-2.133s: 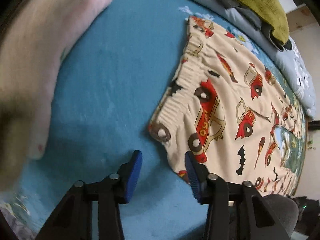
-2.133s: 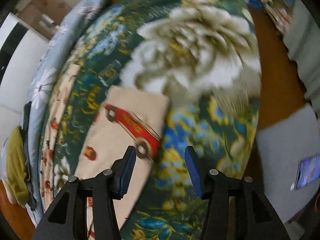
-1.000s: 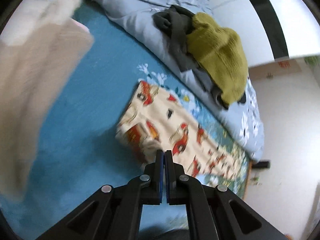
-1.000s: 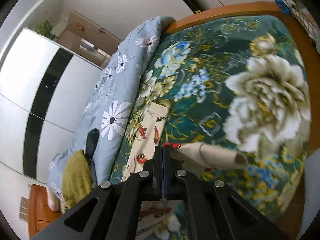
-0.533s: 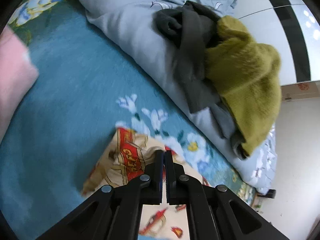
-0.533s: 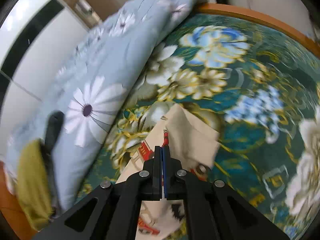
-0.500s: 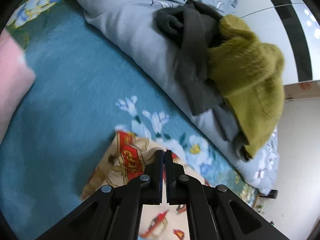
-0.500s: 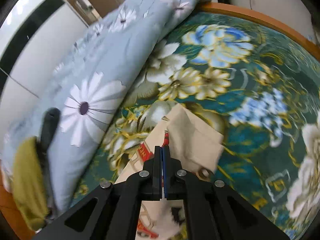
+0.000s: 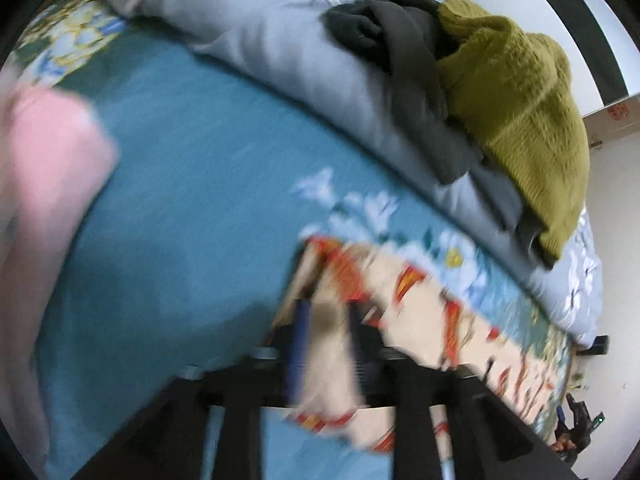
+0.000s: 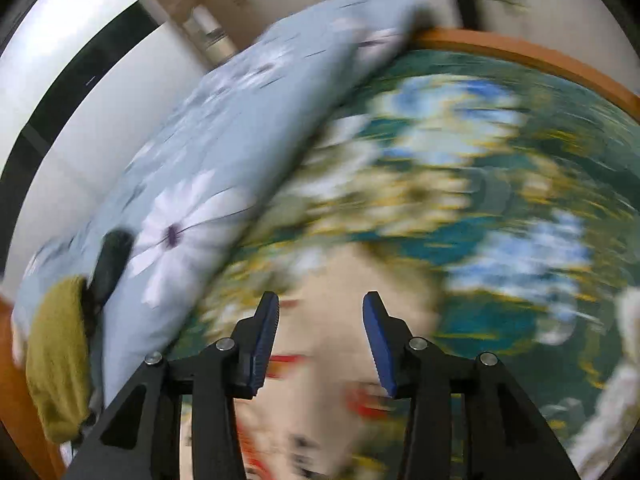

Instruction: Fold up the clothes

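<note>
Cream trousers printed with red cars [image 9: 416, 300] lie folded lengthwise on the bed. In the blurred left wrist view my left gripper [image 9: 326, 316] stands open over the waistband end, its blue pads apart with cloth showing between them. In the right wrist view my right gripper [image 10: 320, 316] is open just above the leg end of the trousers [image 10: 320, 392], holding nothing.
A blue-grey flowered quilt [image 9: 280, 40] lies along the far side, with a dark garment [image 9: 408, 64] and an olive fleece [image 9: 516, 92] on it. A pink item [image 9: 36, 200] is at the left. The wooden bed frame [image 10: 520, 56] rims the floral bedspread [image 10: 480, 184].
Both grippers, shut on the trousers half a second ago, have opened and let the cloth go. Both views are blurred by motion.
</note>
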### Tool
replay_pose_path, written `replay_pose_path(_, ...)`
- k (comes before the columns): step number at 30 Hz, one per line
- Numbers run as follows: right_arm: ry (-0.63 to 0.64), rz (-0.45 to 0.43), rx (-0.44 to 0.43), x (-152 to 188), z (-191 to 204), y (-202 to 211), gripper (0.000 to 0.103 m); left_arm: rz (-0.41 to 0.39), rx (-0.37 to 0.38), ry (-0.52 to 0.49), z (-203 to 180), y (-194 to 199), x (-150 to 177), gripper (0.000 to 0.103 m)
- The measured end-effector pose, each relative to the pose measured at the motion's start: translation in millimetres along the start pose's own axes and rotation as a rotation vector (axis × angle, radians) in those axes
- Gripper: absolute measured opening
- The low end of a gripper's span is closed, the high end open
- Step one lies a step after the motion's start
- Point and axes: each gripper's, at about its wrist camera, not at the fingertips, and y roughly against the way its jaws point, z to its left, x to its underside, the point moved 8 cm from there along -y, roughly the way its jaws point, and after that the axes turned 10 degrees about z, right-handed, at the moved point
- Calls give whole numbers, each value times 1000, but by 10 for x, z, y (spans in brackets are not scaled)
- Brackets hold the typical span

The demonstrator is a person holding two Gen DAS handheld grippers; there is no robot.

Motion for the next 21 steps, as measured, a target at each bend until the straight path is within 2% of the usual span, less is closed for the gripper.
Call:
replay_pose_path(3, -69, 61, 26, 181, -375, -93, 45, 15, -5, 30, 140, -30, 154, 51)
replay_pose_path(7, -145, 95, -56, 310, -429, -289, 45, 67, 81, 96, 214, -149, 328, 52)
replay_pose_path(9, -198, 92, -86, 302, -408, -395, 45, 59, 108, 100, 207, -180, 380, 57)
replay_pose_path(11, -227, 68, -102, 264, -346, -463, 47, 47, 104, 95, 198, -232, 389, 61)
replay_pose_path(13, -251, 48, -121, 220, -288, -523, 35, 13, 93, 87, 184, -260, 371, 62)
replay_pose_path(14, -261, 55, -113, 208, -276, -556, 21, -5, 88, 82, 178, -263, 360, 60)
replay_pose_path(15, -263, 59, -101, 195, -261, -572, 13, -21, 92, 91, 186, -255, 347, 60)
replay_pose_path(16, -251, 55, -100, 171, -242, -546, 11, -37, 97, 104, 196, -245, 334, 58)
replay_pose_path(17, -233, 48, -103, 137, -217, -496, 10, -48, 96, 109, 210, -236, 316, 38)
replay_pose_path(18, -215, 41, -106, 102, -192, -446, 9, -59, 94, 114, 224, -228, 296, 28)
replay_pose_path(21, -167, 6, -129, -19, -117, -208, 8, -89, 106, 109, 157, -65, 262, 21)
